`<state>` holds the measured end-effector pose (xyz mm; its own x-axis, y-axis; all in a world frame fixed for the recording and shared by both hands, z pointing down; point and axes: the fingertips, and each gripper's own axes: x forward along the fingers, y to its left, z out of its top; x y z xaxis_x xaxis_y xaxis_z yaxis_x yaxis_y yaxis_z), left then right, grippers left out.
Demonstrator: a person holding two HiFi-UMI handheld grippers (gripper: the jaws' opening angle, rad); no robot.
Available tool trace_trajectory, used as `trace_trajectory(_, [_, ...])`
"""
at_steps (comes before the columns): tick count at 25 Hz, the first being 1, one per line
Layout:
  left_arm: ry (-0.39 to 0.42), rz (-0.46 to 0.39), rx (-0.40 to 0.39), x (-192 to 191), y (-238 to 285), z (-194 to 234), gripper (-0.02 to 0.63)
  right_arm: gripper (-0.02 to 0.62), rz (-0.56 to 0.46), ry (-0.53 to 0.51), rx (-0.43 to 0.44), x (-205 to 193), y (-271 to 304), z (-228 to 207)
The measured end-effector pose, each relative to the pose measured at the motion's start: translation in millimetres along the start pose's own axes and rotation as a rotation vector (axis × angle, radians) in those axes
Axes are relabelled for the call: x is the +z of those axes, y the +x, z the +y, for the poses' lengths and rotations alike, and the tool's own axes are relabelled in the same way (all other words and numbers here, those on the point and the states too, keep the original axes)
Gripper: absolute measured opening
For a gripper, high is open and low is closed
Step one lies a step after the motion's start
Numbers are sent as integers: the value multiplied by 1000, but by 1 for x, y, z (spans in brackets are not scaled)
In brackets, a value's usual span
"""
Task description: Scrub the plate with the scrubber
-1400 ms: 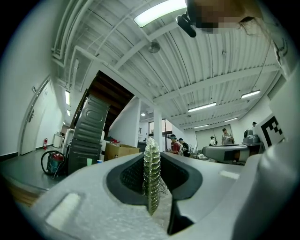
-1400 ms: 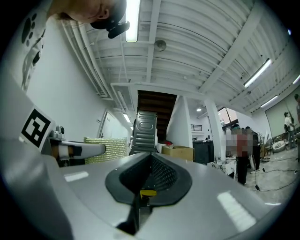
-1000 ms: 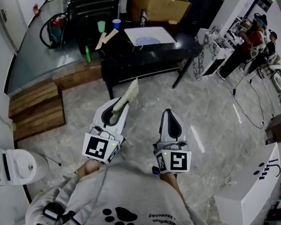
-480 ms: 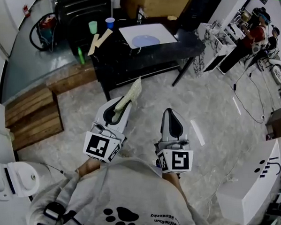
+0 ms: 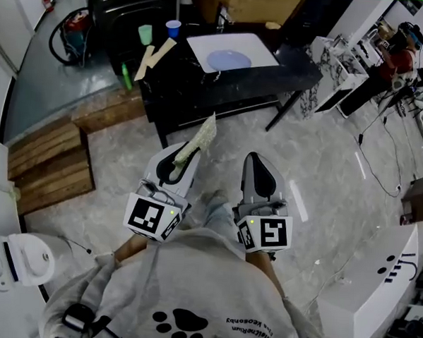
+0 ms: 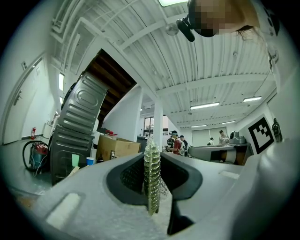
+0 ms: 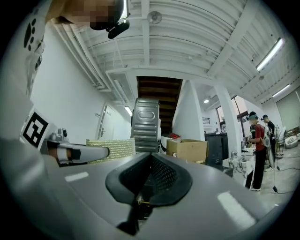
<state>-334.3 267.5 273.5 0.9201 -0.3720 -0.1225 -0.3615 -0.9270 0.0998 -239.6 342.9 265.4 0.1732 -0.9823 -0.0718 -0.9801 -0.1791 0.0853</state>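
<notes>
The black surface (image 5: pixel 222 91) stood ahead of us across the pale stone floor (image 5: pixel 324 178). It carried a white mat (image 5: pixel 264 49) with the blue plate (image 5: pixel 229 60) lying on it. We held both claws out in front of us, short of that surface and well apart from the plate. Our left claw (image 5: pixel 175 163) pinched the scrubber (image 5: pixel 201 137), a flat greenish pad gripped at its lower end. The pad stuck out past the claw tips toward the surface and showed edge-on in the left gripper view. Our right claw (image 5: pixel 258 176), just beside the left one, was pressed together with nothing in it. A green cup (image 5: pixel 145 34) and a blue cup (image 5: pixel 173 28) stood near the surface's far left end.
</notes>
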Motion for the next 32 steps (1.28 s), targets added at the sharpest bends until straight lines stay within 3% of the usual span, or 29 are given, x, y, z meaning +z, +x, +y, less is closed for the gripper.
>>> trace_trajectory(15, [30,-8,161,-1,136,29,80,-2,-23,41,198,-10,133,-110])
trace_trajectory(26, [32,-6,266,-21,214,19,80,-2,-17,58,314,-30,179,-188])
trace_trajectory(32, [36,20,291,-35,238,11,80,-2,-19,64,346,-39,189,-209])
